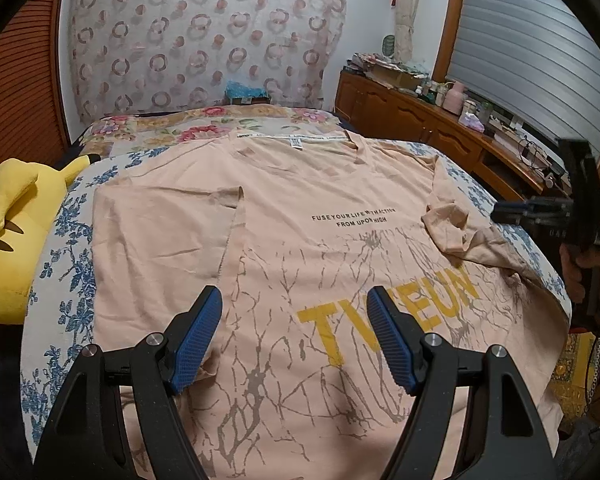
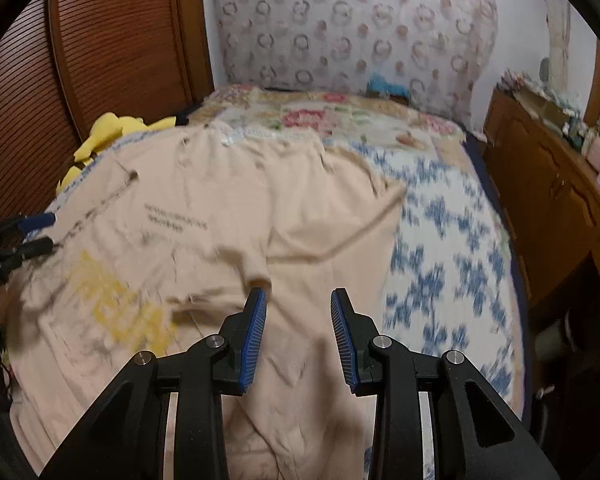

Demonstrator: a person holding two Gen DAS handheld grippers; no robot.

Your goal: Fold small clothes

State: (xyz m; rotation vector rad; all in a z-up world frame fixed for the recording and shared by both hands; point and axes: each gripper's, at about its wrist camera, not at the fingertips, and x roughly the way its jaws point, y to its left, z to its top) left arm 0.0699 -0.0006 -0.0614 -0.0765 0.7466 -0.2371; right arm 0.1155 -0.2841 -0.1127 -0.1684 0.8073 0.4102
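Peach T-shirt [image 1: 300, 240] flat on floral bedspread [image 1: 60, 280], left tongs [image 1: 294, 336] wide, right tongs [image 2: 299, 336] narrower, both empty

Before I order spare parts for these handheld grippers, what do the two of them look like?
Both match. The left gripper and the right gripper have matte black angular arms joined by round silver pivot bolts, each ending in two fingers faced with blue ribbed pads. Seen from the left wrist camera, the right gripper's body is a boxy black frame with a hand around its handle; no sleeve shows.
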